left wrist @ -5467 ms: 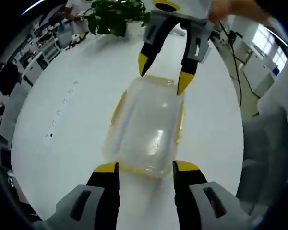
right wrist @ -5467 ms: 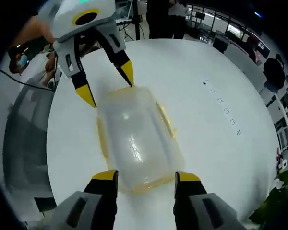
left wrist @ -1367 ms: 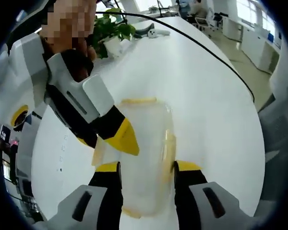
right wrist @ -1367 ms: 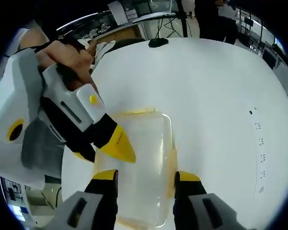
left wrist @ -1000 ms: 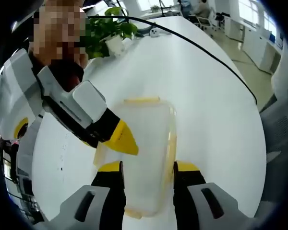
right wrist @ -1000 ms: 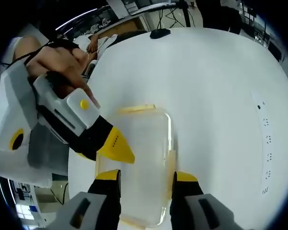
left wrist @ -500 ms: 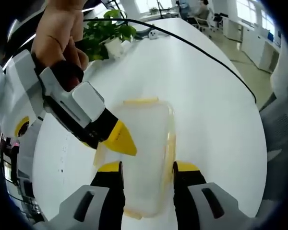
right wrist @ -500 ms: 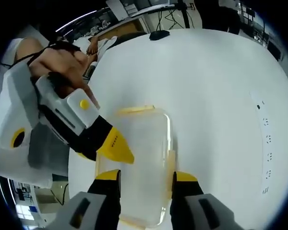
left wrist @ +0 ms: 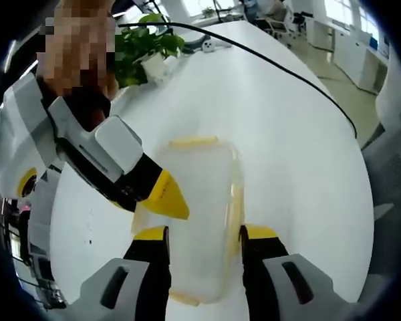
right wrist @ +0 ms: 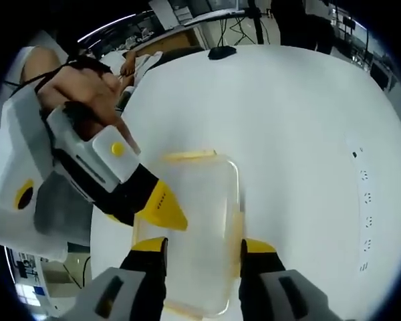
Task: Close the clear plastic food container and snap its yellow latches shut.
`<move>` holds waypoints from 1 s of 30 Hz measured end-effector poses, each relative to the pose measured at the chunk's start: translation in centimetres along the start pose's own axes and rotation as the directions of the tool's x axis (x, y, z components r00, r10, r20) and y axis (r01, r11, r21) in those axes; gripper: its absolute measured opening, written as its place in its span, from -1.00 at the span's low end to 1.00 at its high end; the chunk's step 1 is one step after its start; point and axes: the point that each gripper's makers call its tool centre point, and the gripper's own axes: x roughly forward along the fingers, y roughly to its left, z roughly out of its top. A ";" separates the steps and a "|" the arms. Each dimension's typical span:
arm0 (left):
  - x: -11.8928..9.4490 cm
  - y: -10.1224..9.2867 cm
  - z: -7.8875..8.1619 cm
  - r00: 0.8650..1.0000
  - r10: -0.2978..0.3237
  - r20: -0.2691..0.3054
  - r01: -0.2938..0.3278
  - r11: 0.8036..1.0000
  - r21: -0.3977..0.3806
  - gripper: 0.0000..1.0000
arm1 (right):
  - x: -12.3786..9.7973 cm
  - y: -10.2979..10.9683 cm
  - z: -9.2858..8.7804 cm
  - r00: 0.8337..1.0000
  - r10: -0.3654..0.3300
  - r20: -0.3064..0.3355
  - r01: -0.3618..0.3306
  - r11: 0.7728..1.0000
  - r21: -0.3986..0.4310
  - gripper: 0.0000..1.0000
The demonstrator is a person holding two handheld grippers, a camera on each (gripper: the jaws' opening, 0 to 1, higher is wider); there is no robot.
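Note:
The clear plastic container (left wrist: 199,180) lies with its lid on, flat on the white table (left wrist: 294,147). Yellow latches show at its far end (left wrist: 194,142) and along its right side (left wrist: 235,200). My left gripper (left wrist: 204,234) is open, with its jaws astride the container's near part. My right gripper (left wrist: 166,199) comes in from the left, seen side-on, with its yellow tip at the container's left edge. In the right gripper view the container (right wrist: 200,194) again sits between the open jaws of the right gripper (right wrist: 203,245). The left gripper (right wrist: 164,208) slants in there from the left.
A potted plant (left wrist: 144,50) stands at the far end of the table, and a black cable (left wrist: 281,63) runs across its right part. A dark mouse-like object (right wrist: 220,52) lies near the far edge. A person's hand (right wrist: 87,87) holds the gripper on the left.
Five seconds ago the grippers faced each other at the container's opposite ends; now they lie side by side along it. Over the last second only the views have shifted slightly.

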 end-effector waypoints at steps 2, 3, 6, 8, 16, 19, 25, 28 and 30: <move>-0.1 0.1 0.2 1.000 -0.011 0.008 0.012 1.000 -0.021 -0.21 | -0.1 0.0 0.0 1.000 -0.016 0.002 0.016 1.000 -0.002 -0.17; 0.0 0.0 0.4 1.000 -0.019 0.019 0.020 0.999 -0.031 -0.22 | -0.1 0.0 0.0 1.000 -0.017 0.002 0.017 1.000 0.000 -0.18; 0.0 -0.2 0.6 0.999 -0.042 0.016 0.043 0.999 -0.012 -0.21 | -0.2 0.3 -0.1 0.999 -0.039 -0.010 0.039 0.999 -0.032 -0.15; 0.0 -0.5 0.8 0.998 -0.065 0.006 0.065 0.998 -0.008 -0.15 | -0.2 0.5 -0.3 0.999 -0.044 -0.018 0.043 0.998 -0.040 -0.09; -0.3 -1.2 1.1 0.994 -0.110 -0.022 0.110 0.994 0.018 -0.13 | -0.9 0.5 -1.4 0.995 -0.090 -0.035 0.088 0.995 -0.042 -0.02; -0.5 -1.3 1.3 0.993 -0.118 -0.022 0.119 0.992 0.032 -0.12 | -1.3 0.6 -1.3 0.994 -0.108 -0.021 0.107 0.993 -0.041 -0.01; -0.7 -0.7 1.1 0.990 -0.133 -0.037 0.133 0.991 0.015 -0.06 | -1.4 0.8 -1.4 0.989 -0.148 -0.012 0.147 0.987 -0.062 0.04; -1.1 -0.4 0.8 0.990 -0.134 -0.043 0.135 0.991 0.019 -0.06 | -1.6 1.2 -1.4 0.988 -0.157 -0.009 0.156 0.986 -0.065 0.02; -1.1 -0.2 0.6 0.989 -0.137 -0.048 0.138 0.990 0.022 -0.04 | -1.8 1.4 -1.4 0.986 -0.167 -0.003 0.167 0.984 -0.069 0.03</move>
